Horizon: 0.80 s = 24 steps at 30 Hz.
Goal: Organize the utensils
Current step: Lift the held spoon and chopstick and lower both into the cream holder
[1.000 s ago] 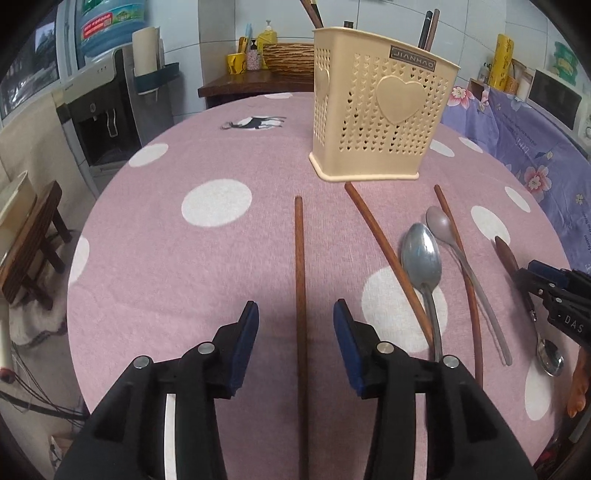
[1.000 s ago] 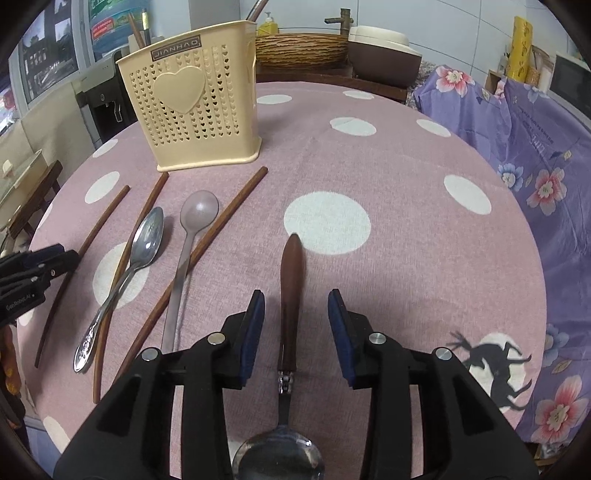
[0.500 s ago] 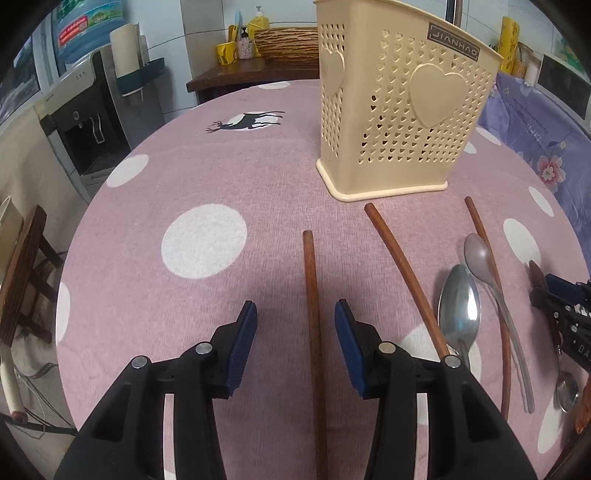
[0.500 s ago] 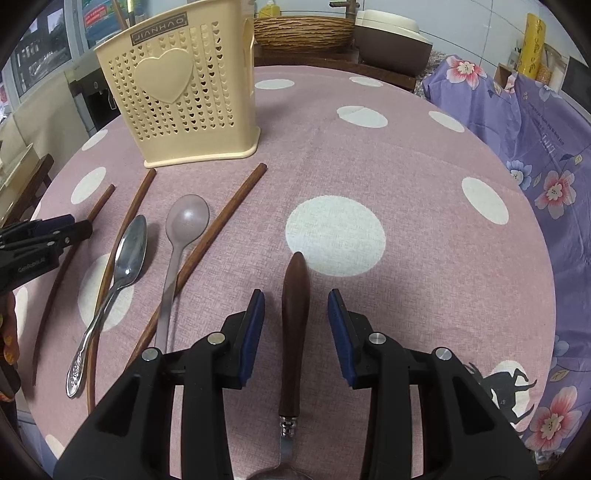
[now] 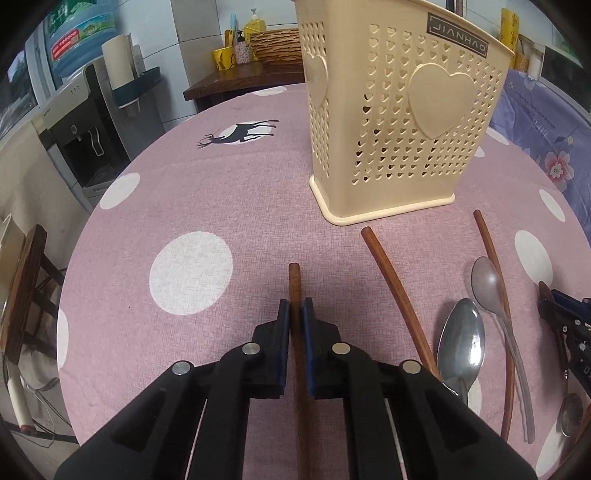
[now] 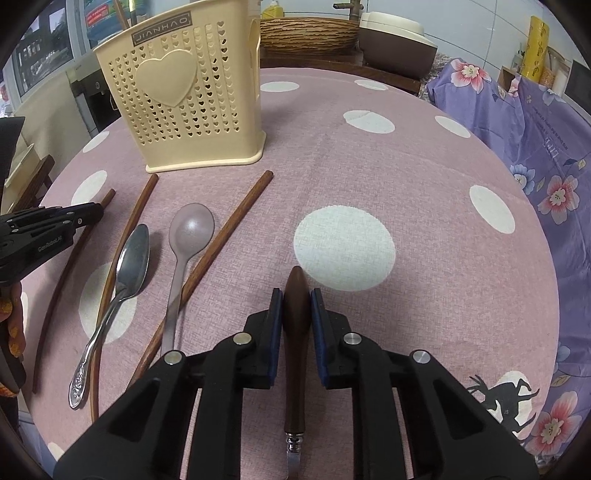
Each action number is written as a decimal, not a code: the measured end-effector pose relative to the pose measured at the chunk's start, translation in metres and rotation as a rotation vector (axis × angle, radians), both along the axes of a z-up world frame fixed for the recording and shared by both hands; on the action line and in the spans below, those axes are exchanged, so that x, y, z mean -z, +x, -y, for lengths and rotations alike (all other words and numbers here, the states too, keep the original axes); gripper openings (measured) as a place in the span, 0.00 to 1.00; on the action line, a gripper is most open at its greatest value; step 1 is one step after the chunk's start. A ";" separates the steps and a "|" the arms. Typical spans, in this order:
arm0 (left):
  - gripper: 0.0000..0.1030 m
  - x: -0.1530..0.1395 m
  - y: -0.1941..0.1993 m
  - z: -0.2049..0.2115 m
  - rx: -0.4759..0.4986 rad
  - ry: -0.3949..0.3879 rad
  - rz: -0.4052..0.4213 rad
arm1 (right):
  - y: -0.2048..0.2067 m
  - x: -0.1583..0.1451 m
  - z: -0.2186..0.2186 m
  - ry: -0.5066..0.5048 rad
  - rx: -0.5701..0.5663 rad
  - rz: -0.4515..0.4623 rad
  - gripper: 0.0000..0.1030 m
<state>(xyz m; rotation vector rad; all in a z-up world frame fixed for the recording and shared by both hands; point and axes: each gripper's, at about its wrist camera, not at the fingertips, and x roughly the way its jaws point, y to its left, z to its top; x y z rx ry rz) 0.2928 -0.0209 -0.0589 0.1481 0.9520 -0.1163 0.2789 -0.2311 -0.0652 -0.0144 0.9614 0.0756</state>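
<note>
While gripped: four chopsticks (image 5: 397, 295), three spoons (image 5: 461, 339).

Round table (image 5: 229, 192), pink cloth with white dots and deer prints. On it: cream holder (image 5: 399, 122), upright; four wooden chopsticks (image 6: 225, 232) lying loose; steel spoon (image 6: 125, 273) and matte spoon (image 6: 184, 243) side by side between chopsticks; wood-handled utensil (image 6: 295, 332), handle toward the holder.

water dispenser (image 5: 79, 122) | wicker basket (image 6: 308, 35) | yellow cup (image 5: 222, 59) | floral purple cloth (image 6: 532, 122)
</note>
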 end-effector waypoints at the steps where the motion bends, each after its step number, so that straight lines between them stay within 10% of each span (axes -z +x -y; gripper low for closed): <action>1: 0.08 0.000 0.000 0.001 0.001 0.003 0.001 | 0.000 0.000 0.000 0.003 0.000 0.000 0.16; 12: 0.08 -0.024 -0.013 -0.007 -0.016 -0.066 0.067 | -0.004 -0.007 0.013 0.088 0.012 0.028 0.16; 24: 0.08 -0.130 -0.081 -0.035 0.022 -0.213 0.331 | -0.055 -0.098 0.038 0.170 -0.005 0.259 0.16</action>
